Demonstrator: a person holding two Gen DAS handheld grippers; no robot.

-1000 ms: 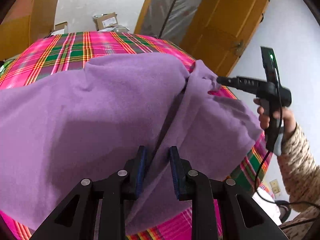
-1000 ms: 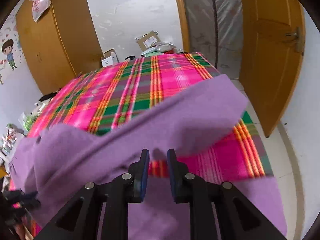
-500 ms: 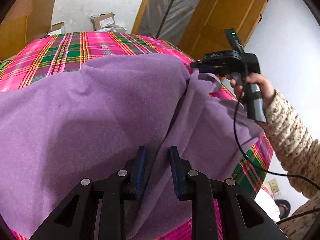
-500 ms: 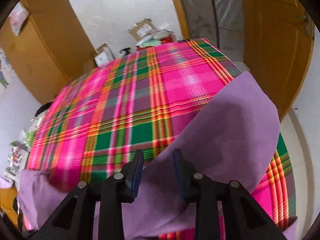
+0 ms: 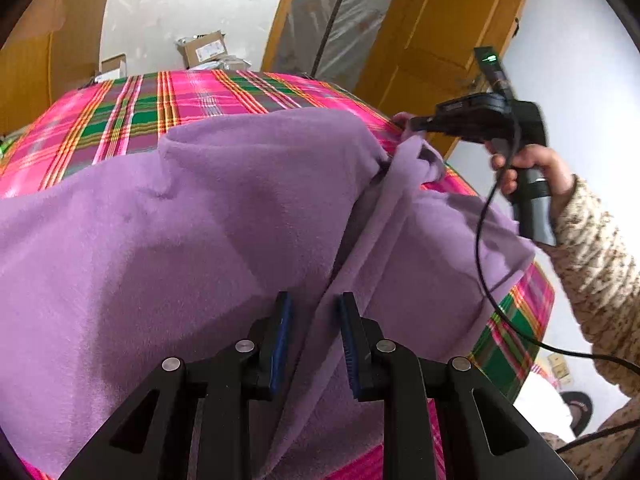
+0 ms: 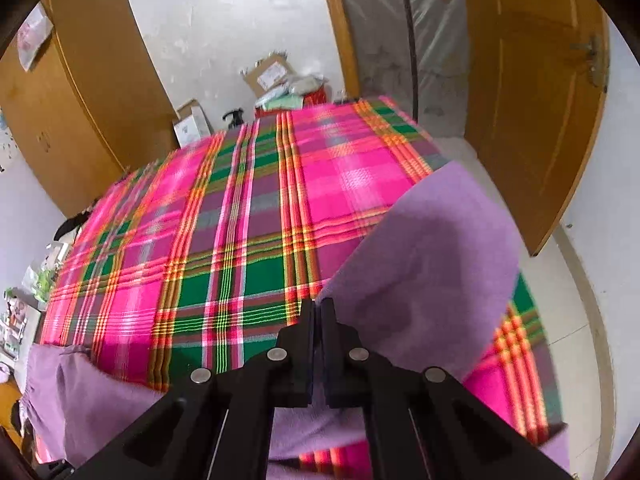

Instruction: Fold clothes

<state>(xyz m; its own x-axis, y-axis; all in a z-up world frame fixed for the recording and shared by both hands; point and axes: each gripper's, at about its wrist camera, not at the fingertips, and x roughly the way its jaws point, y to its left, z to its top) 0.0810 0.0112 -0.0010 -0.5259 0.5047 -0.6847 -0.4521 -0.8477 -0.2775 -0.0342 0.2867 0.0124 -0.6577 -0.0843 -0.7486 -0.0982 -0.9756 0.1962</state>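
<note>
A purple fleece garment (image 5: 200, 220) lies spread over a table with a pink and green plaid cloth (image 5: 180, 96). My left gripper (image 5: 312, 312) sits low over its near part, jaws partly closed with a raised fold of the fleece between the blue pads. A ridge of fabric runs from there up to my right gripper (image 5: 404, 122), held by a person's hand (image 5: 532, 164) at the table's right edge. In the right wrist view the right gripper (image 6: 318, 304) is shut on the edge of the garment (image 6: 432, 248), which is lifted off the plaid cloth (image 6: 240, 240).
Cardboard boxes (image 6: 268, 76) and bags stand on the floor beyond the table's far end. An open wooden door (image 6: 532, 120) is at the right and wooden cupboards (image 6: 80, 100) at the left. The right gripper's black cable (image 5: 484, 260) hangs across the garment's right side.
The right gripper let go of the fabric, shifted along the garment's edge toward the table's far right side and closed on that edge. The left gripper stayed where it was.
</note>
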